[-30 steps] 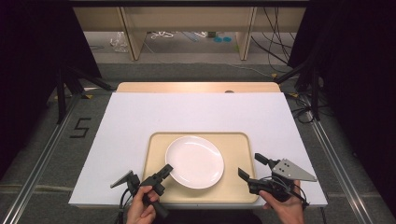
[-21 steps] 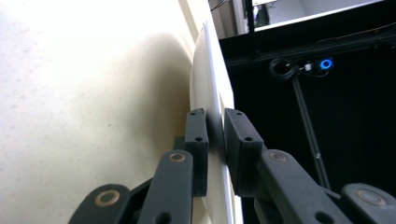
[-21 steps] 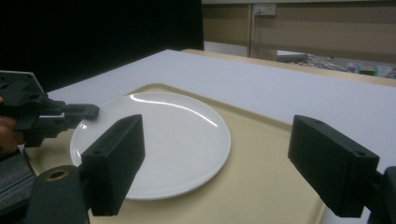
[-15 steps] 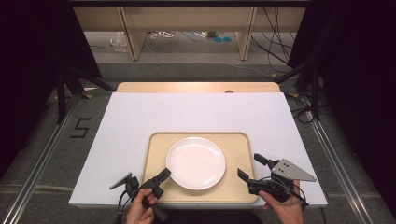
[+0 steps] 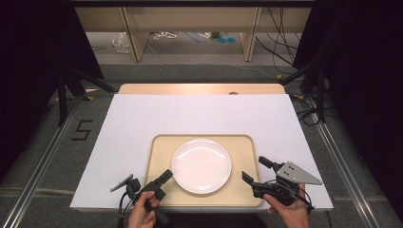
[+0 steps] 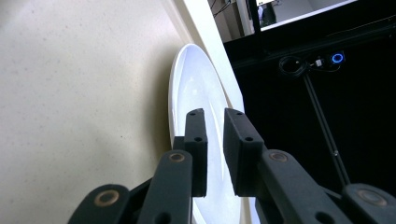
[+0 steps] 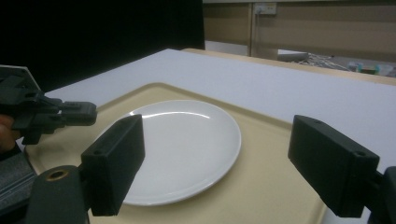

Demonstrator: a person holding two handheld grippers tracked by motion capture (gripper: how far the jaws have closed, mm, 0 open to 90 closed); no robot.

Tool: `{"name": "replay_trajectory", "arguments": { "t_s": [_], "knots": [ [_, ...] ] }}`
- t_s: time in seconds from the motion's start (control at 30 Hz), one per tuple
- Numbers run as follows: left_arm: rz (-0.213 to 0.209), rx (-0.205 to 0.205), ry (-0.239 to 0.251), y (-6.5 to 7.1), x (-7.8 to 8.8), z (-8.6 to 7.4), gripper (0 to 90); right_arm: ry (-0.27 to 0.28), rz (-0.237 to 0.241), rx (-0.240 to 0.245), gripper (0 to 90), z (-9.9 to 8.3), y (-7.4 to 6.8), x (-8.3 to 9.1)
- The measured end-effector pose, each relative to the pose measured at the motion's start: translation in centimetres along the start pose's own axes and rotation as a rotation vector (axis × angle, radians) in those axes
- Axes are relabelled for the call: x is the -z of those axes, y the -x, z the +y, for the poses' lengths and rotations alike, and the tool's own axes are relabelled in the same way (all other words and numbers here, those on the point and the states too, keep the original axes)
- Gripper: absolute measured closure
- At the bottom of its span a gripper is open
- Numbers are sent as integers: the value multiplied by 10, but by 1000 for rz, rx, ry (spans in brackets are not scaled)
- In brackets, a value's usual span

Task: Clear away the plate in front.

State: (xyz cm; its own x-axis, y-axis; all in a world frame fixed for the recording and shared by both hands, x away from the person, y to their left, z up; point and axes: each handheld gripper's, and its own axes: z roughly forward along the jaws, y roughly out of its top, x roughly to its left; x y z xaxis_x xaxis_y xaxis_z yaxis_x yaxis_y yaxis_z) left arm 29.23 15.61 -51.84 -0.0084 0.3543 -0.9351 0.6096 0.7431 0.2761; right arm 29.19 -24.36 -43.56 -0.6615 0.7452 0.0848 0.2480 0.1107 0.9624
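White board covers the table point(image 5: 142, 118), and on it, at the near edge, lies a beige tray point(image 5: 159, 147) with a plain, glossy white plate point(image 5: 201, 165) in its middle, round and empty. At the plate's near-left rim the left gripper point(image 5: 166, 175) has its jaws nearly clenched with the rim just beyond the pads, nothing visibly held, while the right gripper point(image 5: 254, 171) stands released, wide apart, off the plate's right side. With so thin and slick a rim, a shallow pinch could slip and let the plate clatter back onto the tray.
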Motion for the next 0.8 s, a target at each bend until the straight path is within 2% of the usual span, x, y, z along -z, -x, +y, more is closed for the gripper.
{"name": "replay_trajectory", "arguments": {
  "t_s": [0.07,0.3,0.4,0.57,0.8],
  "knots": [
    [1,-22,1,1,-1,1,781,-17,1,-3,195,0,0,1],
    [0,-101,17,6,0,5,752,-14,2,-1,193,1,0,1],
    [-5,-118,21,7,-1,8,733,-13,2,-1,192,0,0,1],
    [-12,-172,18,11,0,14,686,-13,0,-1,190,0,0,1],
    [-17,-290,35,20,6,28,582,-14,0,-3,188,0,0,1]
  ]
}}
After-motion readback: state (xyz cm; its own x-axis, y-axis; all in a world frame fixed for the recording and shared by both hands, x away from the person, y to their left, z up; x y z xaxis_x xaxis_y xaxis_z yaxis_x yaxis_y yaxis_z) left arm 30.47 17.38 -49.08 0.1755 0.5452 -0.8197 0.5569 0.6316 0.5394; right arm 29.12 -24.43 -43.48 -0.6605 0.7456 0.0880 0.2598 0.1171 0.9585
